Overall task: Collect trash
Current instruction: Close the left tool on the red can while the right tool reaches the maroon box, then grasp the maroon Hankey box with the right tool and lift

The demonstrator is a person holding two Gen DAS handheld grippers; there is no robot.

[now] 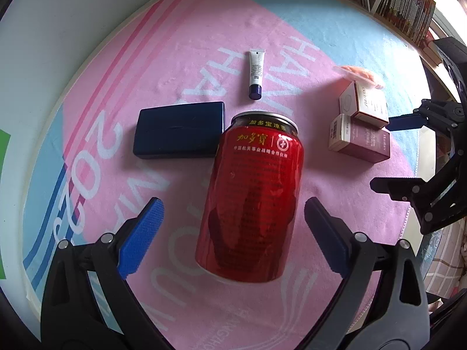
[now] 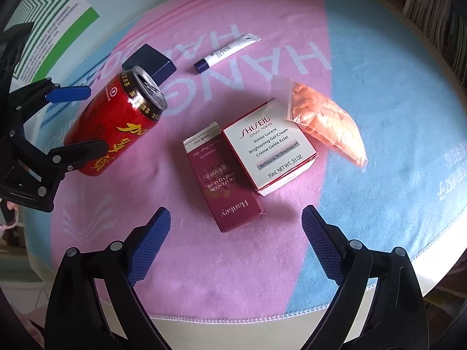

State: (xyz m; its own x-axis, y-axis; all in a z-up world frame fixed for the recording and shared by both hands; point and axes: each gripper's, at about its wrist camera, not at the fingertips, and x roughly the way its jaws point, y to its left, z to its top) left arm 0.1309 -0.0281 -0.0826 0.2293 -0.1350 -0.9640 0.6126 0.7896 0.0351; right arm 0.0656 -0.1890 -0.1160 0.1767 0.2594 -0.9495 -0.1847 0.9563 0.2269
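A red drink can (image 1: 251,195) lies on its side on the pink and blue cloth, between the wide-open fingers of my left gripper (image 1: 233,233), which do not touch it. The can also shows in the right wrist view (image 2: 116,125). My right gripper (image 2: 236,242) is open and empty, just short of a dark red carton (image 2: 224,183). A white Shiseido box (image 2: 268,148) leans beside that carton. A clear bag of orange bits (image 2: 329,122) lies to its right. A white tube with a blue cap (image 2: 227,52) lies farther back.
A dark blue flat case (image 1: 179,128) lies left of the can's top. The cloth (image 2: 394,102) covers a round-looking table with its edge near the bottom. Books (image 1: 405,5) stand at the back right. A green and white poster (image 2: 55,20) is at the left.
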